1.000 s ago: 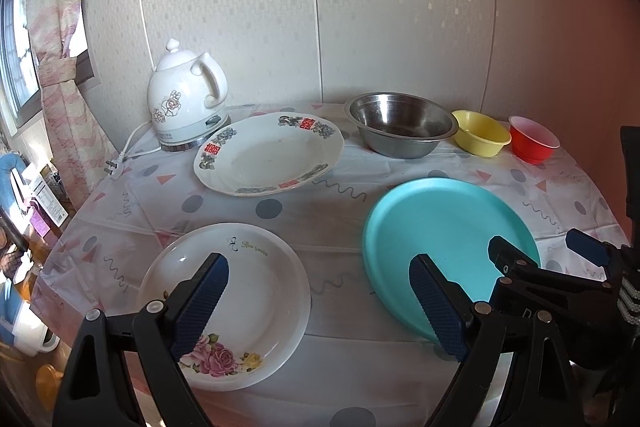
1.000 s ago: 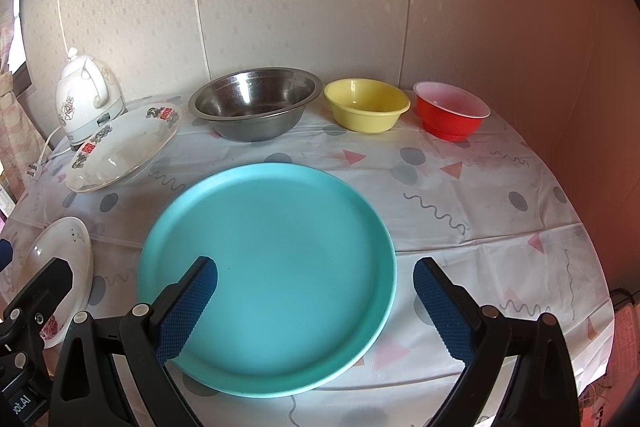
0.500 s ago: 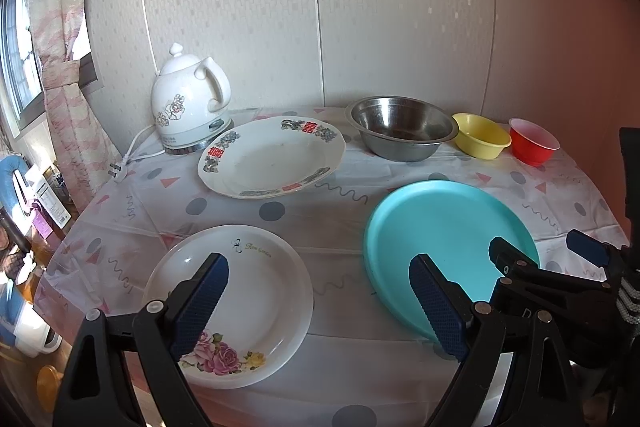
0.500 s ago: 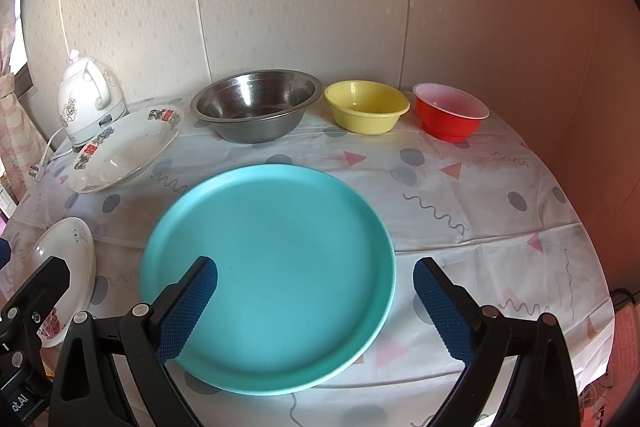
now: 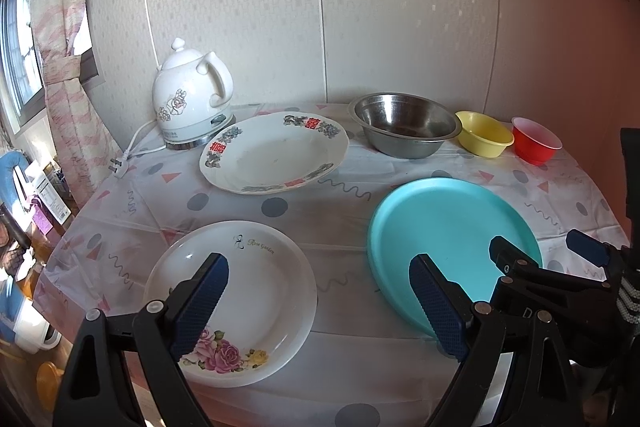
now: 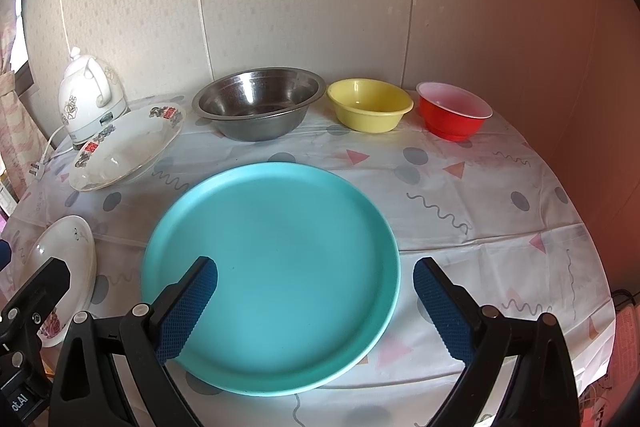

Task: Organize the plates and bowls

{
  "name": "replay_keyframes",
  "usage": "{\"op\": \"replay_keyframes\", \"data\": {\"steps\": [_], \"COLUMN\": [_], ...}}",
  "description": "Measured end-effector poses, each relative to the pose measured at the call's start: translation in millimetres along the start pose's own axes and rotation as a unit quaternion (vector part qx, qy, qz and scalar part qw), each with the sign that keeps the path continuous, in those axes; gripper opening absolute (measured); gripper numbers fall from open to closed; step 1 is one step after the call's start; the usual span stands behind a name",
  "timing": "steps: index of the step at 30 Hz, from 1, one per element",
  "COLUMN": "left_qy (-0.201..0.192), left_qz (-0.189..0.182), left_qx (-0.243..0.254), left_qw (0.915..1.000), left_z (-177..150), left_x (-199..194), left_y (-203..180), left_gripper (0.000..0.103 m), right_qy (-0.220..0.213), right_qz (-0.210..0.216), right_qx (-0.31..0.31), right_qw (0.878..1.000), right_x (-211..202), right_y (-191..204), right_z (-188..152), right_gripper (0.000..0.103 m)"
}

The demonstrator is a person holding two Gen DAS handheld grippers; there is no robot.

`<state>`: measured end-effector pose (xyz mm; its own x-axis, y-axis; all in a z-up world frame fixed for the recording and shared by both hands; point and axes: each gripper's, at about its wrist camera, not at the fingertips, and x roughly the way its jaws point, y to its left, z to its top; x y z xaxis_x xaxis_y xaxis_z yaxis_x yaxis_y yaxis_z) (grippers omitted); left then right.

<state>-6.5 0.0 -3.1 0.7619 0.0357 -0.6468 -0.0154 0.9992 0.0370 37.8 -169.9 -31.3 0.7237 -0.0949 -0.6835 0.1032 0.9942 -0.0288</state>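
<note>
A large teal plate [image 6: 272,259] lies on the table in front of my right gripper [image 6: 316,303], which is open and empty above its near edge. A small white rose plate [image 5: 240,299] lies under my open, empty left gripper [image 5: 320,301]. A bigger white patterned plate [image 5: 276,157] leans on the kettle base behind it. At the back stand a steel bowl [image 6: 258,107], a yellow bowl [image 6: 370,103] and a red bowl [image 6: 454,109] in a row. The teal plate [image 5: 452,239] also shows right of my left gripper.
A white floral kettle [image 5: 192,103] with its cord and plug [image 5: 120,163] stands at the back left. The round table [image 6: 500,195] has a patterned cloth and sits against a wall. A curtain and window are at the left.
Both views have tilted up slightly, so the table contents sit lower in frame. Nothing on the table moved and both grippers stay open.
</note>
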Motion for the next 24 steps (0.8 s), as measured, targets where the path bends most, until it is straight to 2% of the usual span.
{"op": "replay_keyframes", "data": {"steps": [11,18,21,24], "left_qy": [0.020,0.044,0.065,0.080], "left_qz": [-0.003,-0.015,-0.032,-0.063], "left_qx": [0.003,-0.001,-0.006,-0.006], "left_qw": [0.9998,0.9989,0.9973,0.9948], "left_z": [0,6,12,20], "left_x": [12,27,37,43], "left_y": [-4,0,3,1], "left_gripper": [0.092,0.092,0.092,0.088], "right_qy": [0.011,0.020,0.029,0.039], "right_qz": [0.003,0.020,0.026,0.030], "right_qx": [0.006,0.021,0.033,0.046], "right_qw": [1.000,0.999,0.999,0.998], "right_x": [7,13,19,24], "right_y": [-2,-12,-22,-35], "right_z": [-2,0,1,2], "right_gripper": [0.100,0.100,0.100,0.093]}}
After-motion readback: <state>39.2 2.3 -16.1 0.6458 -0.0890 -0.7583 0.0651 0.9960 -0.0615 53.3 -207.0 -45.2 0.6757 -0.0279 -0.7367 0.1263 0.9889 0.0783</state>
